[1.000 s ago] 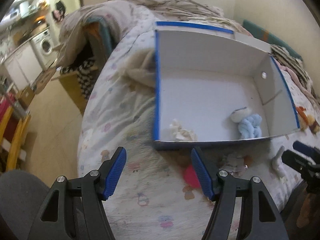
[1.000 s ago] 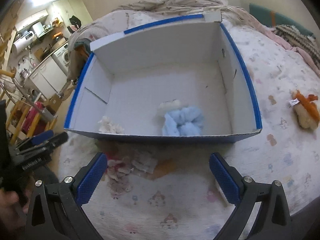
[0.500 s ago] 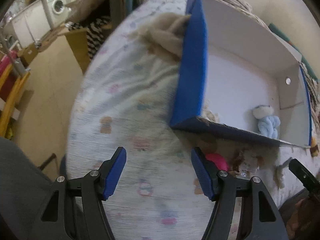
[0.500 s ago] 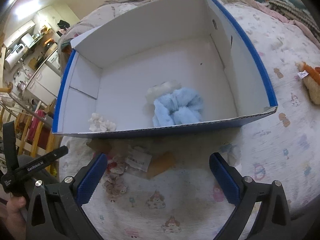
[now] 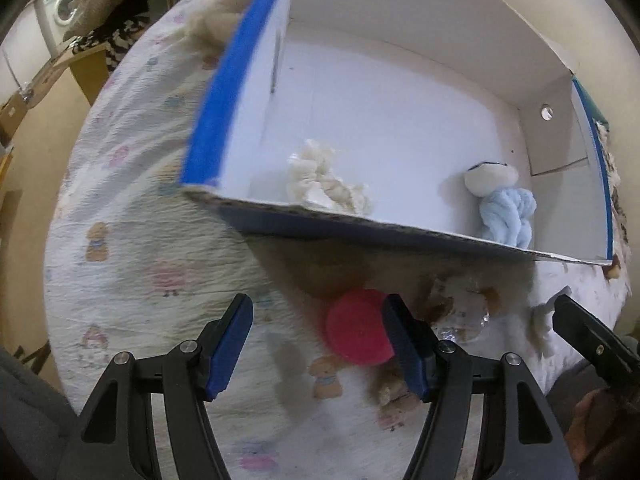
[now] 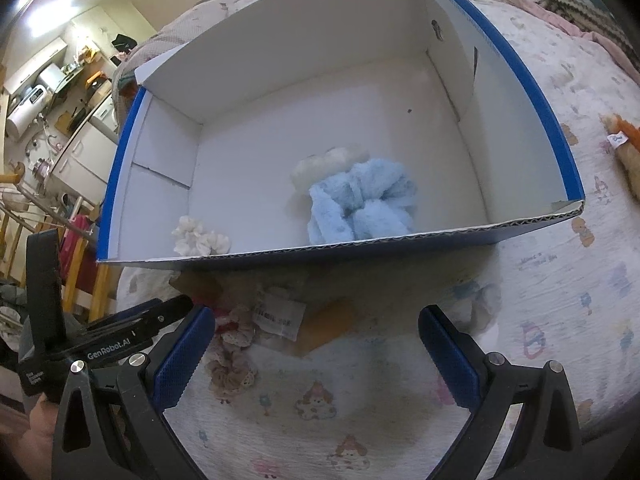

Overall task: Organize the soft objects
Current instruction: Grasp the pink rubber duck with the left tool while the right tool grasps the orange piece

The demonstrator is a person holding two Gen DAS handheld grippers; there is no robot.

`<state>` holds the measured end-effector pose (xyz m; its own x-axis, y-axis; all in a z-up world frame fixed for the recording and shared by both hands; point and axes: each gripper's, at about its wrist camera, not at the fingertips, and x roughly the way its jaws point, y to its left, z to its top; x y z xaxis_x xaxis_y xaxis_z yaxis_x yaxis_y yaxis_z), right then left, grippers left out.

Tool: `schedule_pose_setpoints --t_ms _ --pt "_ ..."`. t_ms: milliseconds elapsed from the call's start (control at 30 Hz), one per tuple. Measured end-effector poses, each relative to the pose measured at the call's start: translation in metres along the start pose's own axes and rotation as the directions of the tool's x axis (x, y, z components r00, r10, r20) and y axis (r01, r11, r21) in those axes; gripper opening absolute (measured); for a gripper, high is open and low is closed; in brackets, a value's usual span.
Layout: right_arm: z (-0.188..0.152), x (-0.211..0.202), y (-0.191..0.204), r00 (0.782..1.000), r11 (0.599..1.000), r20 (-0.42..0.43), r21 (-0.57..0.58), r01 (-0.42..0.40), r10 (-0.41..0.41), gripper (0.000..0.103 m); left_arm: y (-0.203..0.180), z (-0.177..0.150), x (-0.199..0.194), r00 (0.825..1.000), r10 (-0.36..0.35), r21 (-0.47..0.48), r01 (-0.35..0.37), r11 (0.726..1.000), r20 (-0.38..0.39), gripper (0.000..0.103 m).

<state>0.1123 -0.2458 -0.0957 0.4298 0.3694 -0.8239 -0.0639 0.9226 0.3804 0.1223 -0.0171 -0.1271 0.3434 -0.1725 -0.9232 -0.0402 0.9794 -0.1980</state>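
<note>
A white cardboard box with blue outer walls (image 5: 216, 120) (image 6: 532, 92) sits on the bed. Inside lie a light blue plush toy (image 5: 506, 212) (image 6: 360, 204) and a small cream scrunchie (image 5: 320, 184) (image 6: 198, 238). In front of the box lie a red round soft item (image 5: 356, 334), a lacy beige scrunchie (image 6: 232, 368), a tagged cloth piece (image 6: 280, 314) and an orange-brown piece (image 6: 328, 328). My left gripper (image 5: 318, 346) is open, low over the quilt beside the red item. My right gripper (image 6: 312, 360) is open and empty above the pile.
An orange and cream plush (image 6: 624, 152) lies on the quilt to the box's right. A beige fluffy cloth (image 5: 212, 28) sits behind the box's left wall. The bed edge (image 5: 64, 216) drops to the floor on the left. A washing machine (image 5: 64, 4) stands beyond.
My left gripper has swung right and closer toward the box's front corner and the red item. My right gripper moved forward and lower toward the pile. Both stayed open.
</note>
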Motion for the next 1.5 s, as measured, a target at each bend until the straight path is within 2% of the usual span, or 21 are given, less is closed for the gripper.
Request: schedule_pose_setpoints --t_ms 167,333,367,400,433,500,600,800,833,900,1033,1133,1233,1333,1400,1500 --pt "-0.001 0.002 -0.007 1.0 1.0 -0.01 0.013 0.01 -0.01 0.103 -0.01 0.001 0.003 0.999 -0.038 0.011 0.038 0.999 -0.003 0.065" --pt "0.004 0.007 -0.023 0.999 0.995 -0.025 0.096 -0.024 0.027 0.103 -0.012 0.004 0.007 0.998 -0.065 0.002 0.065 0.998 -0.019 0.065" --pt "0.006 0.008 -0.027 0.998 0.992 -0.029 0.116 -0.051 0.055 0.097 -0.012 0.005 0.007 0.998 -0.065 -0.002 0.065 0.998 -0.02 0.065" --pt "0.008 0.01 -0.029 0.995 0.987 -0.037 0.136 -0.084 0.089 0.085 -0.012 0.006 0.008 0.997 -0.072 -0.009 0.071 0.997 -0.024 0.065" --pt "0.01 0.013 -0.031 0.993 0.983 -0.046 0.149 -0.105 0.113 0.079 -0.012 0.005 0.01 0.997 -0.078 -0.014 0.078 0.997 -0.027 0.065" --pt "0.011 0.021 -0.033 0.987 0.977 -0.067 0.166 -0.131 0.143 0.06 -0.012 0.005 0.012 0.994 -0.1 -0.022 0.099 0.995 -0.04 0.065" --pt "0.011 0.033 -0.035 0.982 0.973 -0.11 0.188 -0.131 0.154 0.055 -0.017 0.001 0.015 0.99 -0.128 -0.012 0.127 0.992 -0.062 0.067" --pt "0.004 0.049 -0.041 0.98 0.976 -0.177 0.211 -0.049 0.088 0.055 -0.031 0.001 0.027 0.983 -0.158 0.003 0.159 0.987 -0.094 0.066" --pt "0.005 0.05 -0.041 0.981 0.976 -0.176 0.21 -0.047 0.085 0.055 -0.034 0.001 0.03 0.981 -0.16 0.005 0.161 0.987 -0.106 0.065" --pt "0.006 0.049 -0.04 0.981 0.974 -0.165 0.216 -0.067 0.104 0.055 -0.041 0.0 0.036 0.977 -0.172 0.017 0.175 0.984 -0.127 0.043" --pt "0.004 0.051 -0.036 0.981 0.982 -0.173 0.183 -0.056 0.088 0.046 -0.049 -0.001 0.031 0.986 -0.136 0.068 0.143 0.987 -0.102 0.043" --pt "0.001 0.054 -0.03 0.981 0.987 -0.183 0.157 -0.04 0.069 0.047 -0.046 -0.002 0.022 0.991 -0.113 0.067 0.118 0.991 -0.073 0.042" --pt "-0.001 0.058 -0.022 0.981 0.992 -0.189 0.123 -0.015 0.038 0.046 -0.041 -0.002 0.011 0.998 -0.061 0.056 0.062 0.996 -0.03 0.042" --pt "-0.002 0.062 -0.009 0.979 0.998 -0.204 0.059 -0.014 0.025 0.005 -0.034 -0.006 0.004 0.999 -0.032 0.057 0.033 0.998 -0.007 0.042" --pt "-0.002 0.058 0.0 0.984 1.0 -0.176 0.01 0.001 0.0 0.005 -0.033 -0.007 0.002 1.0 -0.027 0.06 0.027 0.998 0.0 0.042" --pt "-0.003 0.045 0.007 0.992 1.0 -0.127 -0.017 -0.012 0.009 0.005 -0.035 -0.009 0.0 1.0 -0.014 0.067 0.012 0.998 0.025 0.042"
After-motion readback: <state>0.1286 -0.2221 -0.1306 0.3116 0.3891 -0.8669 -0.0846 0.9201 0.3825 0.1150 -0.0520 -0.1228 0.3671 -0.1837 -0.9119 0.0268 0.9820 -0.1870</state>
